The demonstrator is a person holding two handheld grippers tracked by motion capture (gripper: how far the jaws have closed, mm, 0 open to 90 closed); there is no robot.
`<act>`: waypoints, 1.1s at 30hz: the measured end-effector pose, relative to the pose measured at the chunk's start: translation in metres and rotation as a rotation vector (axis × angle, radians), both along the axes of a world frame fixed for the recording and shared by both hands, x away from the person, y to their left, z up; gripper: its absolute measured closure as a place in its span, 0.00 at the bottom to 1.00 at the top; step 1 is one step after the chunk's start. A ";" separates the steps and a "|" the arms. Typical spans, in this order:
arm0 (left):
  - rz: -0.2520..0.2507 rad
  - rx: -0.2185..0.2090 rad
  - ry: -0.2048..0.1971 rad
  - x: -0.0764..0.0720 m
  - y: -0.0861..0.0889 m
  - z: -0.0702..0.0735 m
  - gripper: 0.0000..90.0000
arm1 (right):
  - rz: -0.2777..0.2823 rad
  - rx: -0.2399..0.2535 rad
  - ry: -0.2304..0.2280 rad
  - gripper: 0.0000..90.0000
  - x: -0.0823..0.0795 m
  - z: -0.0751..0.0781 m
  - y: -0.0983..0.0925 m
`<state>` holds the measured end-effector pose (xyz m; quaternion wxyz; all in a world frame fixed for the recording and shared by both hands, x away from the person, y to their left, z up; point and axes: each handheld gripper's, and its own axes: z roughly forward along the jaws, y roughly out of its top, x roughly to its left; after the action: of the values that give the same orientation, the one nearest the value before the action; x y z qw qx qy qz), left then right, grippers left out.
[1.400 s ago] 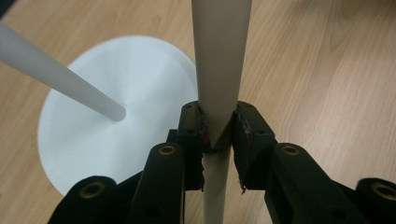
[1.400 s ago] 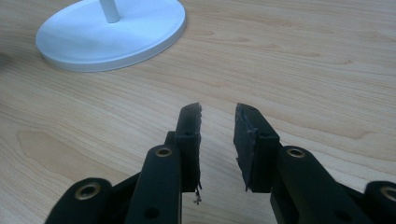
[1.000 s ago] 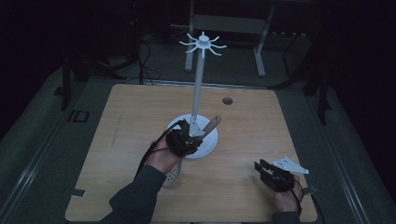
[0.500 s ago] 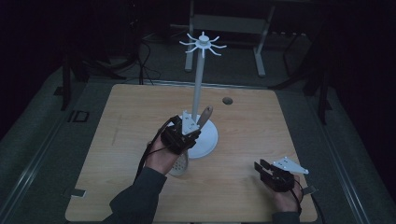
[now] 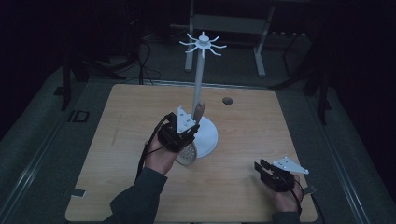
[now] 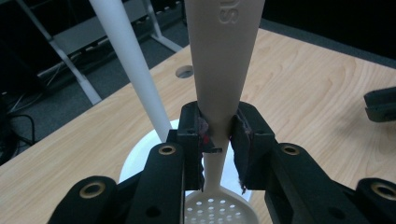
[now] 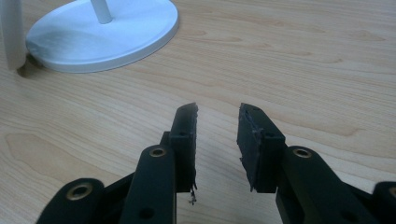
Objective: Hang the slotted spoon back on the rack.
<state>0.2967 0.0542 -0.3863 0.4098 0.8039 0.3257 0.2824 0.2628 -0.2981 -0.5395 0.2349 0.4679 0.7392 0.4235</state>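
Observation:
A white stand with a round base [image 5: 208, 135] and a tall pole [image 5: 199, 77] topped by radiating hooks [image 5: 203, 43] stands mid-table. My left gripper [image 5: 187, 133] is shut on a cream slotted spoon [image 6: 219, 56], held upright beside the pole [image 6: 126, 60]; its perforated head [image 5: 188, 154] hangs low over the base edge and its handle tip [image 5: 199, 111] points up. My right gripper [image 5: 268, 171] rests near the table's front right, open with nothing between its fingers [image 7: 184, 126]; the stand's base [image 7: 105, 35] lies ahead of it.
The wooden table [image 5: 116, 140] has a small round hole [image 5: 227, 100] behind the stand. Metal frame legs [image 5: 259, 56] and cables lie on the dark floor beyond the far edge. A person's sleeve [image 5: 140, 196] enters from the bottom.
The left gripper has tipped the spoon from slanted to nearly upright beside the pole, with its handle tip moving left toward the pole. The right gripper has stayed put.

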 end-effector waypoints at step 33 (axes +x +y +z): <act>0.069 -0.091 -0.090 0.001 -0.008 0.021 0.82 | -0.005 -0.003 0.000 0.75 0.000 0.000 -0.001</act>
<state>0.2976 0.0459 -0.3653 0.4501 0.7592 0.3472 0.3171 0.2631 -0.2992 -0.5399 0.2367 0.4695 0.7388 0.4216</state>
